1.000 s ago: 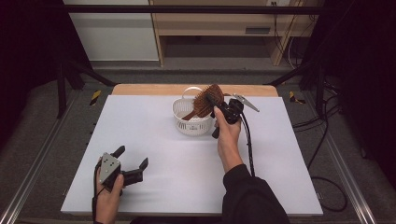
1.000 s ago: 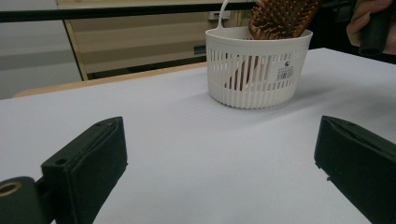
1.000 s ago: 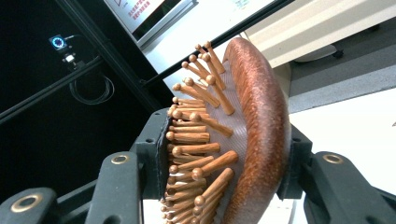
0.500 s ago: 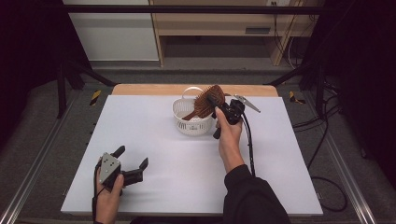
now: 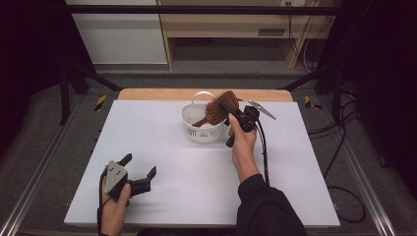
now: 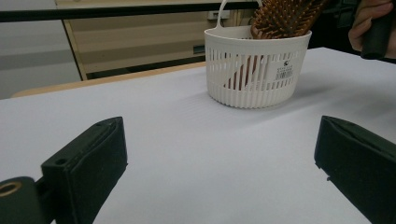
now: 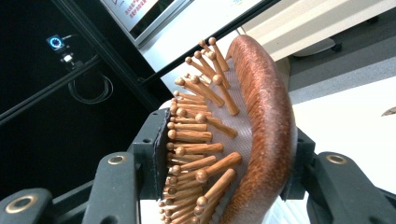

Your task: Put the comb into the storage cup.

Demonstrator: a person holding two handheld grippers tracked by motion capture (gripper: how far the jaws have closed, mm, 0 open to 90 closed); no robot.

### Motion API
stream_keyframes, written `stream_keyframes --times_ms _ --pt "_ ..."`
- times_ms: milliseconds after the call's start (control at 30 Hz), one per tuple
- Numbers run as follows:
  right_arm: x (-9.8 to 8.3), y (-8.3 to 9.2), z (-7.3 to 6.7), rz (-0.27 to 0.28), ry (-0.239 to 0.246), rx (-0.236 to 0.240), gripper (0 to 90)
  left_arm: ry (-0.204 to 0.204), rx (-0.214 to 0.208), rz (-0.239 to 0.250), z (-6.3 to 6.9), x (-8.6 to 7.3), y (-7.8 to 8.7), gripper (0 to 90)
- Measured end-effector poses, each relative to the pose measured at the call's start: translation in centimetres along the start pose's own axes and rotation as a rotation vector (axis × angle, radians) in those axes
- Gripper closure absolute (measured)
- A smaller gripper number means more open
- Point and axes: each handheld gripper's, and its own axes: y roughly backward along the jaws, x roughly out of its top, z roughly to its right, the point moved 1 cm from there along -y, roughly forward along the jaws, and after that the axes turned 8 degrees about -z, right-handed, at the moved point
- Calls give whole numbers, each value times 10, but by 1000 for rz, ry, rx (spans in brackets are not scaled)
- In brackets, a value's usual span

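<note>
We see the basket (image 5: 201,129) toward the back middle of the bench (image 5: 162,147), the hairbrush (image 5: 216,109) leaning in it with its head at the right rim.

i count one brush (image 5: 220,107) and one basket (image 5: 199,129) on one table (image 5: 162,147). i see two grippers, a left gripper (image 5: 139,176) and a right gripper (image 5: 231,114), one in each of two hands, so a left hand (image 5: 115,206) and a right hand (image 5: 242,145). one cable (image 5: 263,152) trails along the right forearm. the basket has one handle (image 5: 201,95) and one label (image 6: 284,72).
</note>
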Motion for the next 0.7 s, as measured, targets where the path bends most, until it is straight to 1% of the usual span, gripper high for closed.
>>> stream_keyframes --times_ms 700 --pt "-1 0 3 -10 -5 4 456 0 -1 0 0 0 0 23"
